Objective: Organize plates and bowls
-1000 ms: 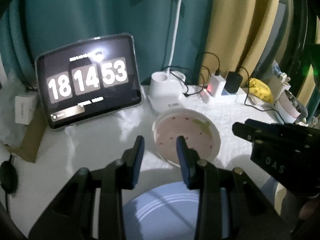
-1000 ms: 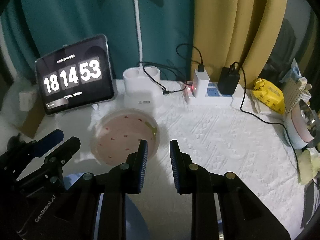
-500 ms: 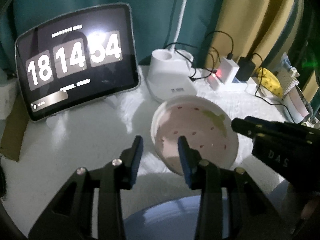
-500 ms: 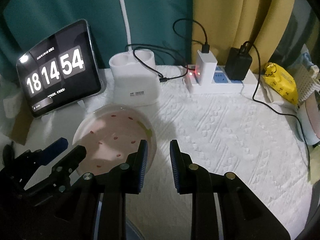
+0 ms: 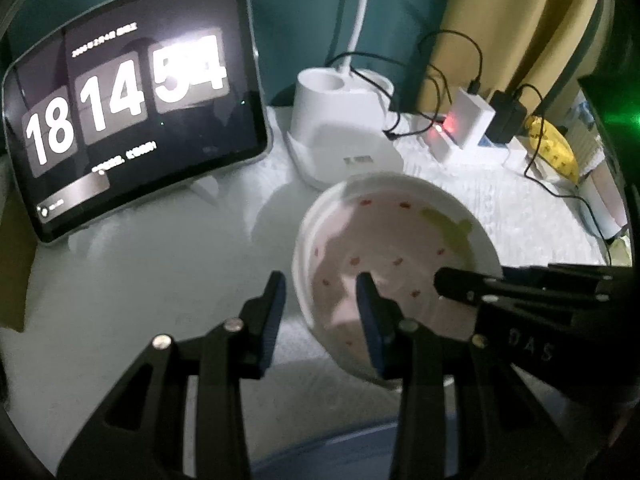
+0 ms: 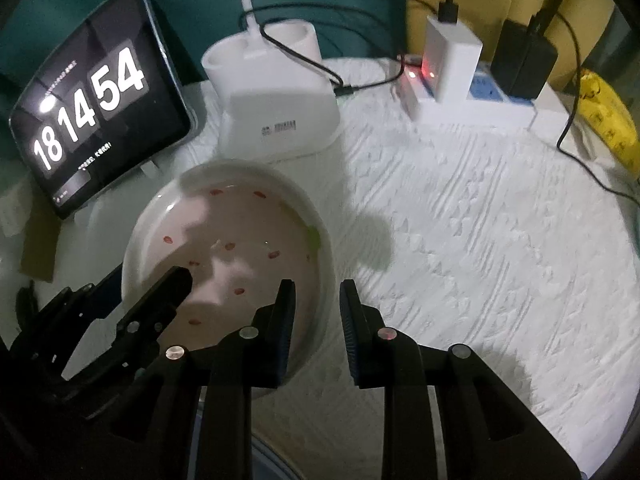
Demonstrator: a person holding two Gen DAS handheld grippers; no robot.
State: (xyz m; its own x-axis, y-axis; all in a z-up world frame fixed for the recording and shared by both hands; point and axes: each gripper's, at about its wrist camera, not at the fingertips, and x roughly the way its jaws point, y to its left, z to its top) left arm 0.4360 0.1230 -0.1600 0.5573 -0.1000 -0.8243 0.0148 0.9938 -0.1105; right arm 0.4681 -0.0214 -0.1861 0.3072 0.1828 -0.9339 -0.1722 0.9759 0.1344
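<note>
Pink bowl (image 5: pixel 396 256), round and without a long axis, resting on the white-clothed surface (image 6: pixel 480 240) just beyond a blue plate (image 5: pixel 340 448). Left hand-held gripper (image 5: pixel 320 312) with fingers apart, straddling the bowl's left rim; right hand-held gripper (image 6: pixel 316 320) likewise apart, straddling its right rim. Both stand about equally near, the bowl lying directly between them.

A white textured worktop (image 6: pixel 460 240) carries a pink bowl (image 6: pixel 224 248), clock tablet (image 6: pixel 96 116), white lamp base (image 6: pixel 276 108), power strip (image 6: pixel 480 100) and blue plate (image 5: pixel 340 452).
</note>
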